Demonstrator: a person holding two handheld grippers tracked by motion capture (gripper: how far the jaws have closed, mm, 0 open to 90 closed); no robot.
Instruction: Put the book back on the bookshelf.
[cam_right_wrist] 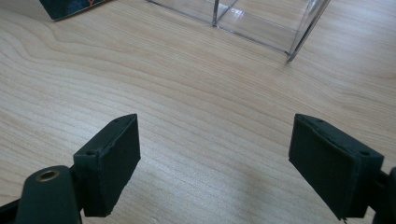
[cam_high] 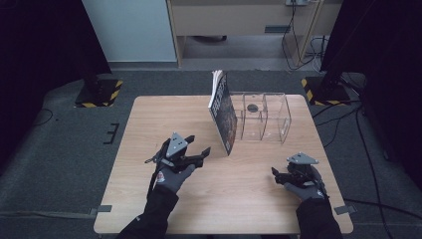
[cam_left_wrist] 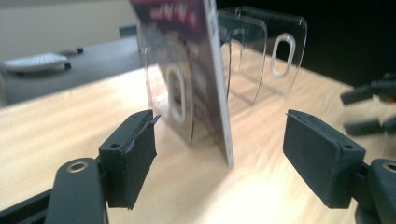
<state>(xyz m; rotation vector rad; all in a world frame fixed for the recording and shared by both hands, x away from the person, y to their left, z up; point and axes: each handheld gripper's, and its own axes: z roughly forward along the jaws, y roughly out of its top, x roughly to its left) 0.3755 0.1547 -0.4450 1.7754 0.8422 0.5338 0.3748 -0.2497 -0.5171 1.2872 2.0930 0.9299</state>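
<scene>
— Pale wooden table [cam_high: 164, 209] on grey carpet, dark stands at both far corners. Where's the book?

— Dark-covered paperback book [cam_high: 223, 113] standing on edge, tilted, leaning on the left wall of the clear acrylic divided rack [cam_high: 263, 117] near the table's far edge.

— And the left gripper [cam_high: 198, 147]?

— Just beside the book's near lower corner, not touching. Jaws spread wide, nothing pinched; book edge seen beyond and between the pads [cam_left_wrist: 133, 156] in the left gripper view.

— Right gripper [cam_high: 277, 175]?

— Low over bare wood at the near right, well apart from the rack. Jaws likewise spread, holding nothing; rack corner [cam_right_wrist: 261, 23] ahead.
</scene>
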